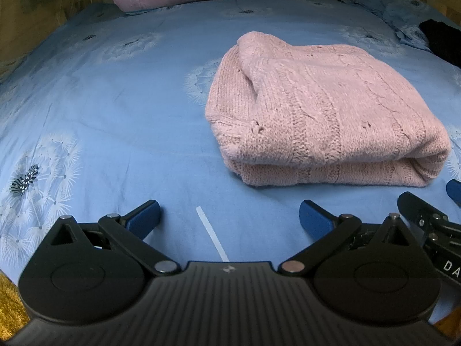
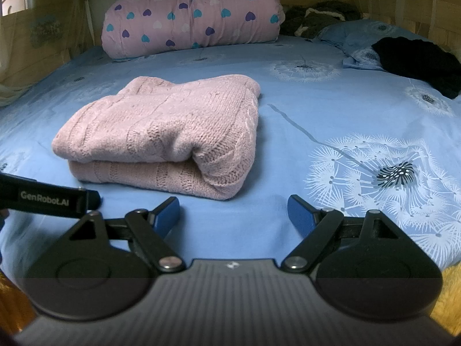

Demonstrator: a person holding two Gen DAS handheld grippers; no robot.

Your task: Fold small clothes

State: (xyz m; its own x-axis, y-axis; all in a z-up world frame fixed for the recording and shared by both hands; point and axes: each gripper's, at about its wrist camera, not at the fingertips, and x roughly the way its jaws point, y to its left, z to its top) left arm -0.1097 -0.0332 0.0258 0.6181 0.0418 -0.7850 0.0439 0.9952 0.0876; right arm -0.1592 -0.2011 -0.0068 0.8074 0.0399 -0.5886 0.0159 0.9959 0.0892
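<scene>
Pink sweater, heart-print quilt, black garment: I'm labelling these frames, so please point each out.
pink sweater [image 2: 161, 127]: right wrist view, top folded layer.
heart-print quilt [image 2: 190, 20]: right wrist view, front face.
black garment [image 2: 417, 60]: right wrist view, middle.

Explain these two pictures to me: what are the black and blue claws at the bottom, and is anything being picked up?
Those claws are hand-held tools, not a robot arm: a person carries one two-finger gripper in each hand, each with a camera looking along its fingers. One picture comes from the left gripper, the other from the right gripper. Both stand open and hold nothing. Ahead lies a pink knitted sweater, already folded, on a blue bedsheet printed with dandelions. Behind it sits a rolled pink quilt with hearts, and a black garment lies to the right.
</scene>
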